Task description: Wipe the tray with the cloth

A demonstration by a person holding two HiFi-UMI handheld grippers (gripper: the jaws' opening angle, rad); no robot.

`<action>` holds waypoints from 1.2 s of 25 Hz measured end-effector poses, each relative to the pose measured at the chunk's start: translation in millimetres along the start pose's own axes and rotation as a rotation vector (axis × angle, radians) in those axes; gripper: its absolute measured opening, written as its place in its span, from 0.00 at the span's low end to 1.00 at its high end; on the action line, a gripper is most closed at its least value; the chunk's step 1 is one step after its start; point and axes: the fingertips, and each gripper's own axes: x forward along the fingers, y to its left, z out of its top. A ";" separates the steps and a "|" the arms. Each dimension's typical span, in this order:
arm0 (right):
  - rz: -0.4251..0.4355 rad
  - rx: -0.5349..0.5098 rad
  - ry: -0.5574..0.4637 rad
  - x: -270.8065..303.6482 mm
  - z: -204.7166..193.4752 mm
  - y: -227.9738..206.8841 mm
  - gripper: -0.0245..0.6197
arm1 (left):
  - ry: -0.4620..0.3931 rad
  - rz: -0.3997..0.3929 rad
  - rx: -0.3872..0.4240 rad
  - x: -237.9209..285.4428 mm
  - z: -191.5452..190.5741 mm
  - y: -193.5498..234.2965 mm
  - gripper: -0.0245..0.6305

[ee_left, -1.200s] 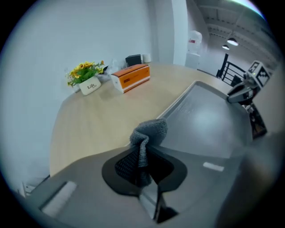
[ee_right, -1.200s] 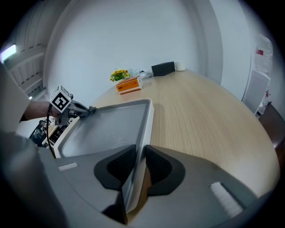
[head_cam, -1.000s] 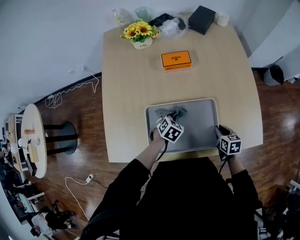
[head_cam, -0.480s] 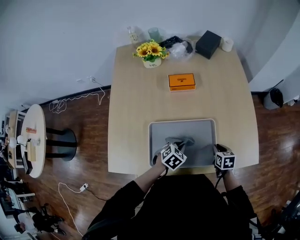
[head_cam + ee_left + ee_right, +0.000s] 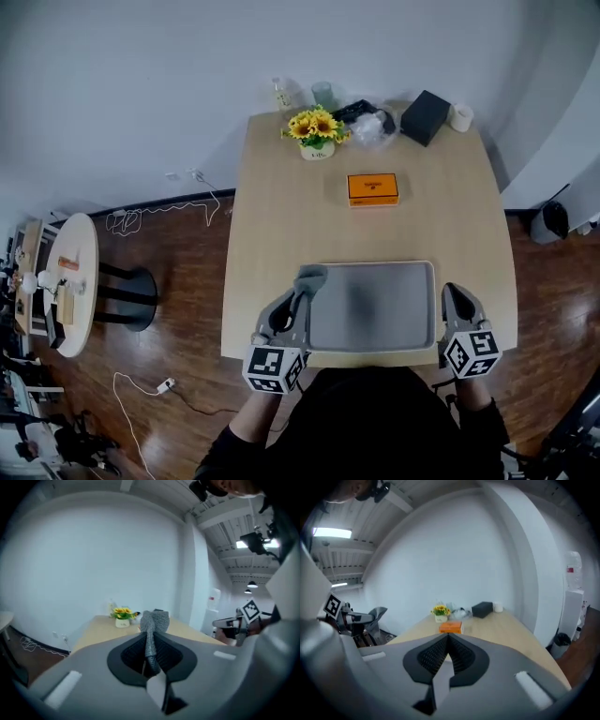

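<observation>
Fingers (image 5: 129, 656) of my left gripper (image 5: 298, 298) are clamped on the grey cloth (image 5: 310, 277), which sticks out past their tips above the left edge of the tray (image 5: 375, 305). That tray lies at the near edge of the bench (image 5: 300, 216), between my two grippers. My right gripper (image 5: 454, 292) has just closed its fingers on nothing, beside the tray's right rim. Farther along I see an orange box (image 5: 372, 188) and a pot of sunflowers (image 5: 316, 127).

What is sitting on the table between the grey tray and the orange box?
Nothing: in the head view, the stretch of wooden table between the tray and the orange box is bare.
</observation>
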 end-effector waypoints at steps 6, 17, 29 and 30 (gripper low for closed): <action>0.031 -0.029 -0.201 -19.4 70.1 27.3 0.04 | -0.095 0.198 -0.116 -32.5 7.5 57.4 0.05; 0.027 -0.024 -0.161 -16.5 60.3 35.4 0.04 | 0.049 0.311 -0.115 -29.4 -38.9 107.2 0.19; 0.053 0.010 -0.080 6.6 34.5 35.0 0.04 | 0.044 0.069 -0.130 6.2 -43.4 42.1 0.05; 0.059 0.011 -0.077 8.5 31.4 36.4 0.04 | 0.045 -0.002 -0.113 13.0 -41.7 19.2 0.05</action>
